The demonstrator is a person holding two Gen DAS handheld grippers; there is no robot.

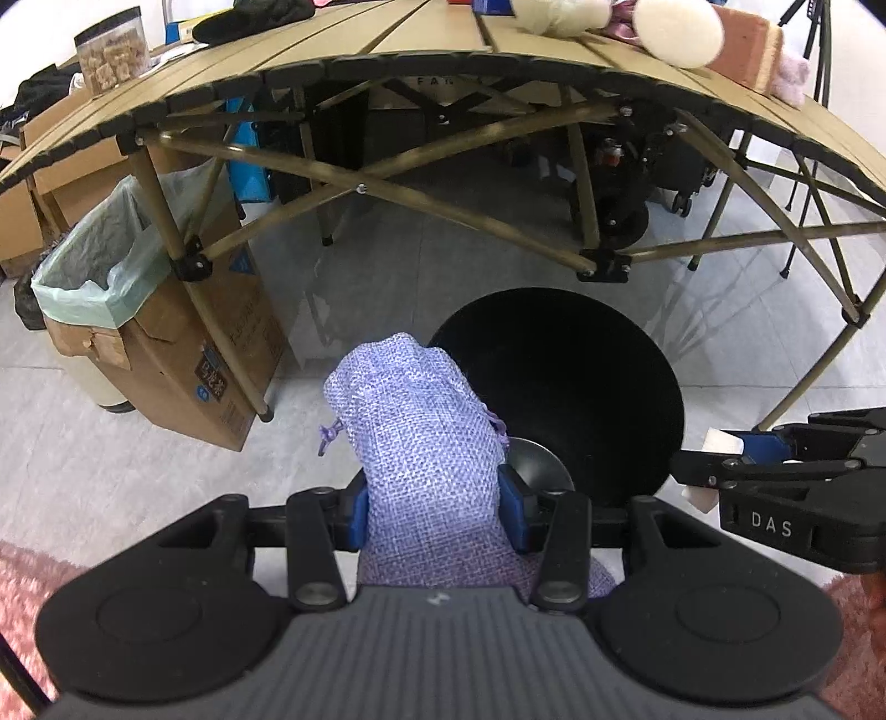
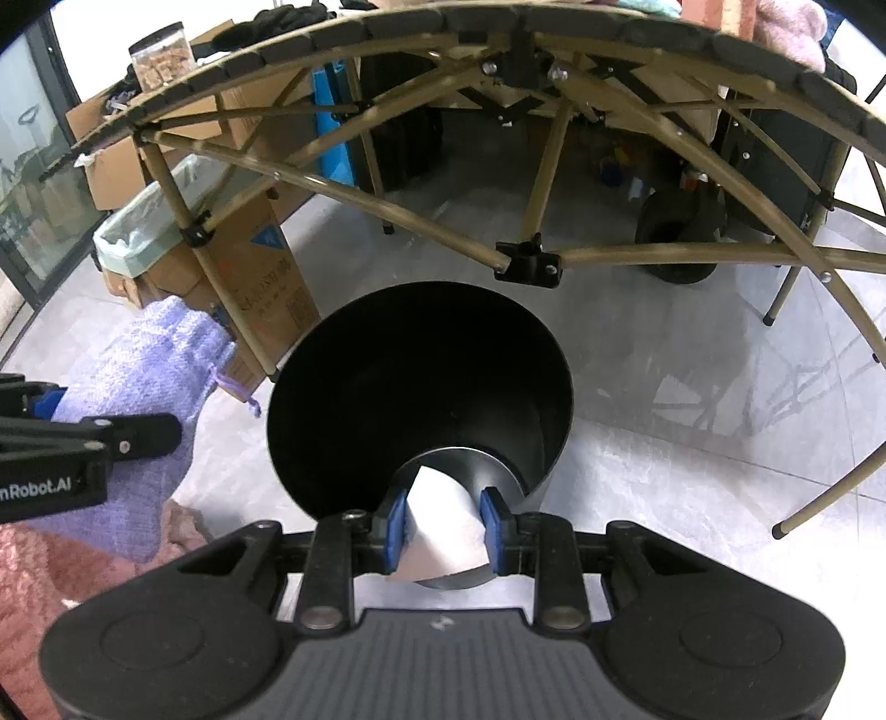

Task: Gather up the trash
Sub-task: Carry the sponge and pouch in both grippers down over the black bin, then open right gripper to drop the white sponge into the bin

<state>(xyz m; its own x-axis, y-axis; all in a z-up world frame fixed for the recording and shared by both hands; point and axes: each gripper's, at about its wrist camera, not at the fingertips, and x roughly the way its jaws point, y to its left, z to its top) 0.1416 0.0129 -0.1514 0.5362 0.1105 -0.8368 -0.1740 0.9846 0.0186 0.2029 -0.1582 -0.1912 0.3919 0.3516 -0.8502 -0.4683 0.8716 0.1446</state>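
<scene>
My left gripper is shut on a lilac woven drawstring pouch, whose top sticks up past the blue pads. It hangs just left of a round black bin on the floor. My right gripper is shut on a white piece of paper, right over the near rim of the black bin. In the left wrist view the right gripper shows at the right edge with the white paper in it. In the right wrist view the pouch shows at the left.
A folding slatted table stands over the bin, its crossed legs close behind. A cardboard box with a pale green liner stands at the left. Plush toys and a jar sit on the table. A pink rug lies near me.
</scene>
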